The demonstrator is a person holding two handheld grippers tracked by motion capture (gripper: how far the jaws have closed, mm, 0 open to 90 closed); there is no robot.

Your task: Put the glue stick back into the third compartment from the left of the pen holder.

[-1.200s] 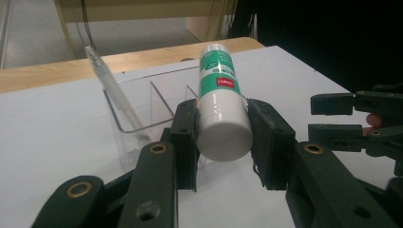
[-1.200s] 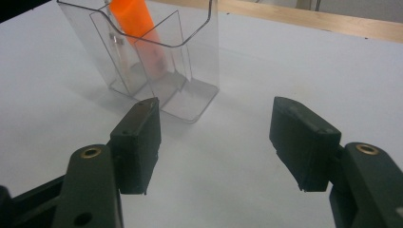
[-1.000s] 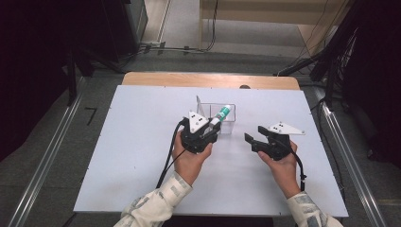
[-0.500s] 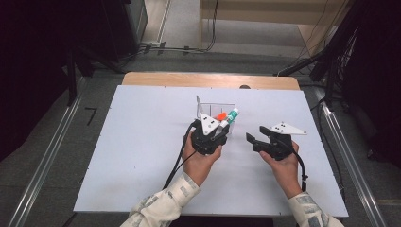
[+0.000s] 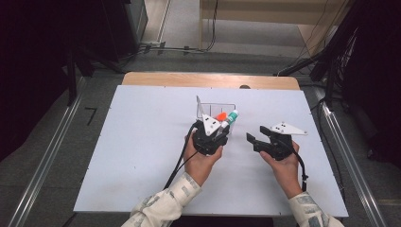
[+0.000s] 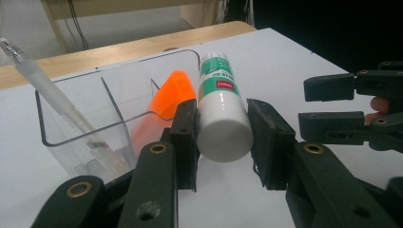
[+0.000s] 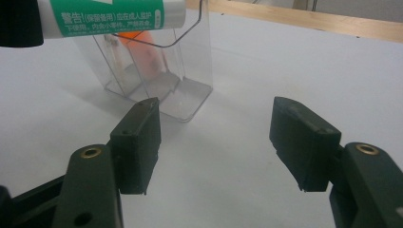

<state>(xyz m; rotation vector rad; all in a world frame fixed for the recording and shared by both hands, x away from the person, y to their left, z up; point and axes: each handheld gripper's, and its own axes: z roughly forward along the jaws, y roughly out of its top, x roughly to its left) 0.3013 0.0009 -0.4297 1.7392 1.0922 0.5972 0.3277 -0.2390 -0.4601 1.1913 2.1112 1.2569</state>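
My left gripper (image 5: pixel 223 131) is shut on a white and green glue stick (image 5: pixel 231 116), lifted off the table with its far end over the clear plastic holder (image 5: pixel 228 105). In the left gripper view both pads press the sides of the glue stick (image 6: pixel 221 104), with the holder (image 6: pixel 119 95) just behind. An orange item (image 6: pixel 176 90) and a clear pen (image 6: pixel 47 90) stand in the holder's compartments. My right gripper (image 5: pixel 252 141) rests open to the right of the holder with nothing between its jaws. The right gripper view has the glue stick (image 7: pixel 109 14) above the holder (image 7: pixel 185 71).
A white board (image 5: pixel 142 142) covers the table, and a wooden edge (image 5: pixel 165 79) runs along its back. Bare board lies to the left of the holder and in front of both hands. Cables trail from both grippers toward the person.
The left gripper has carried the glue stick a little to the right, bringing its end over the holder. The right gripper has stayed where it was.
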